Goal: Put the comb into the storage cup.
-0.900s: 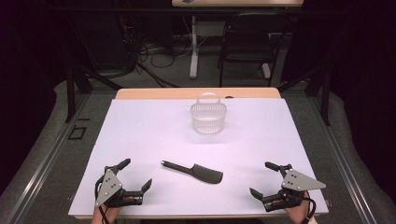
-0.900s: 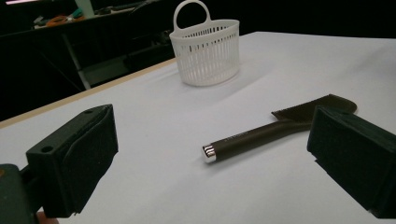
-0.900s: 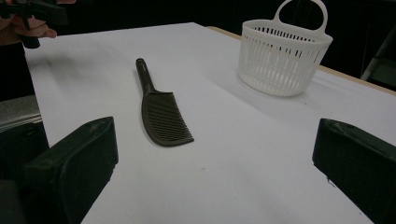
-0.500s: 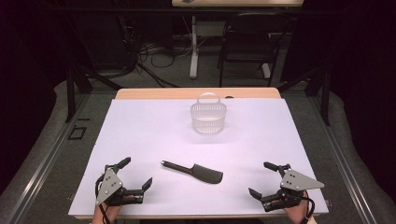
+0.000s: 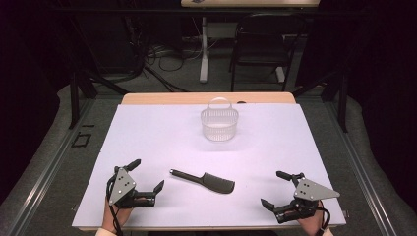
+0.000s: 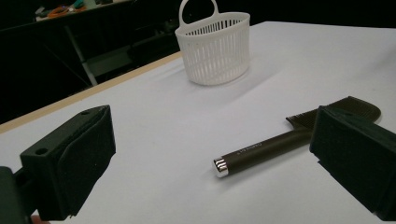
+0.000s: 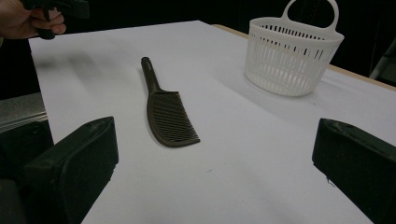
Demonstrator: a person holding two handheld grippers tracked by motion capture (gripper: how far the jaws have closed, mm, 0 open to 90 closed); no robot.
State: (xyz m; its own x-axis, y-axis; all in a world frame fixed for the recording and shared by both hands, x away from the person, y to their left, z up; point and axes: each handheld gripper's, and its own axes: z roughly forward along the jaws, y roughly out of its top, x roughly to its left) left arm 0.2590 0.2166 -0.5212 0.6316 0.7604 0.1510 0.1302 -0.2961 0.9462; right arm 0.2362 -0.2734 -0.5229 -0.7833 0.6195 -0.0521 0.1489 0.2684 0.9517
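Note:
A dark brown comb (image 5: 205, 180) lies flat on the white table cover (image 5: 162, 137), handle end toward the left; it also shows as the comb (image 6: 280, 140) and the comb (image 7: 163, 112). A white slatted basket (image 5: 219, 123) with a loop handle stands upright farther back, seen too as the basket (image 6: 215, 46) and the basket (image 7: 292, 53). My left gripper (image 5: 146, 176) rests near the front left, open and empty, its jaws pointing toward the comb's handle. My right gripper (image 5: 276, 189) sits at the front right, open and empty, apart from the comb's toothed end.
The wooden table edge (image 5: 206, 98) runs behind the cover. Beyond it stand a dark chair (image 5: 258, 46) and cables on the floor. A metal rail (image 5: 44, 167) lines the table's left side.

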